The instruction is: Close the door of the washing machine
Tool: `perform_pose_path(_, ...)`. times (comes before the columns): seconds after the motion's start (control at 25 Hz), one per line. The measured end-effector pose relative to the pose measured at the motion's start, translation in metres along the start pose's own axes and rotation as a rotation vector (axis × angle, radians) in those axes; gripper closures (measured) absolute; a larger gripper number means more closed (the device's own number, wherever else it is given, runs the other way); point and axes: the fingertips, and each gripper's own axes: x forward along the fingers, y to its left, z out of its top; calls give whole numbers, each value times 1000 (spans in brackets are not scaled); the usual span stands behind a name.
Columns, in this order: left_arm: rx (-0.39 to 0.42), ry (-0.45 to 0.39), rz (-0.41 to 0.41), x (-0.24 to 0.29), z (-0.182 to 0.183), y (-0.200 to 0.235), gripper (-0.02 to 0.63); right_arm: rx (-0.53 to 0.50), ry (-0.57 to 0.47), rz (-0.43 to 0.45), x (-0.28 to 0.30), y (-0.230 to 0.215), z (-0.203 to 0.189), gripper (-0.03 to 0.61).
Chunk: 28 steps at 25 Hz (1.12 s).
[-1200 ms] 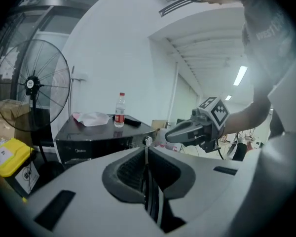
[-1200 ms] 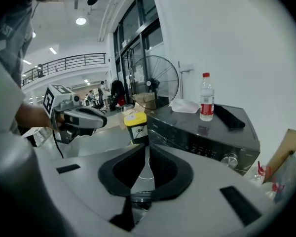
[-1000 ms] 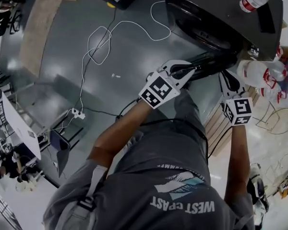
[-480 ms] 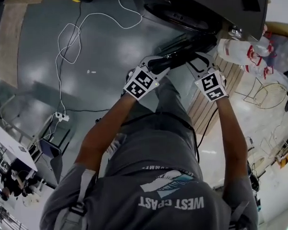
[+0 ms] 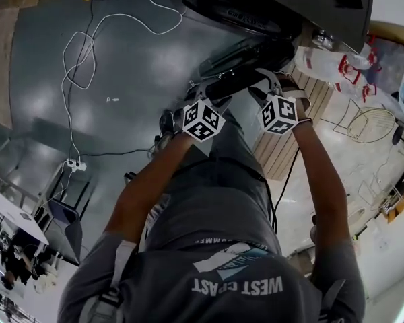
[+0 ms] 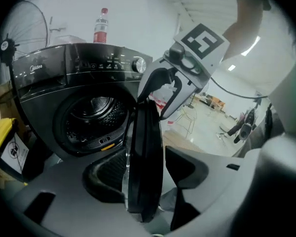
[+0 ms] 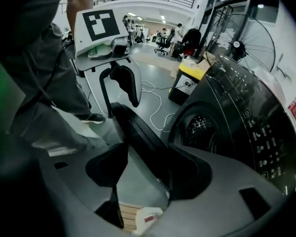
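Note:
A dark front-loading washing machine (image 5: 289,5) stands with its round door (image 5: 236,79) swung open, and the drum (image 6: 91,115) shows behind it. In the left gripper view the door (image 6: 143,167) is edge-on. It stands between the jaws of my left gripper (image 6: 145,177), which have just been opening; there is a gap beside the right pad (image 6: 185,167). My right gripper (image 7: 148,174) straddles the same door edge (image 7: 138,132) further along. Its jaws have also just been opening, and the door runs close by the right pad (image 7: 187,174). Neither gripper is clamped on the door.
A white cable (image 5: 81,46) loops over the grey floor to a power strip (image 5: 73,165). A yellow box (image 7: 195,68) sits by the machine's side. Plastic bottles (image 5: 330,62) and a wooden pallet (image 5: 283,147) lie to the right. A bottle (image 6: 101,26) stands on the machine.
Both grippers have come down onto the door's edge and their jaws have opened around it. The right gripper has rolled over. The head view has shifted toward the machine.

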Motion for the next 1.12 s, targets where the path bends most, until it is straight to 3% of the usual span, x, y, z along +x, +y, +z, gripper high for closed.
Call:
perform_pose_path(0.16, 16, -6, 83, 7, -5, 3, 382, -29, -30, -51, 2, -3, 0, 314)
perform_pose_path(0.64, 13, -90, 331, -4, 9, 71, 419, 66, -103, -199, 16, -50, 22, 331)
perform_pose_path(1.12, 78, -113, 440, -2, 39, 145, 413, 194, -105, -354, 30, -108, 36, 341)
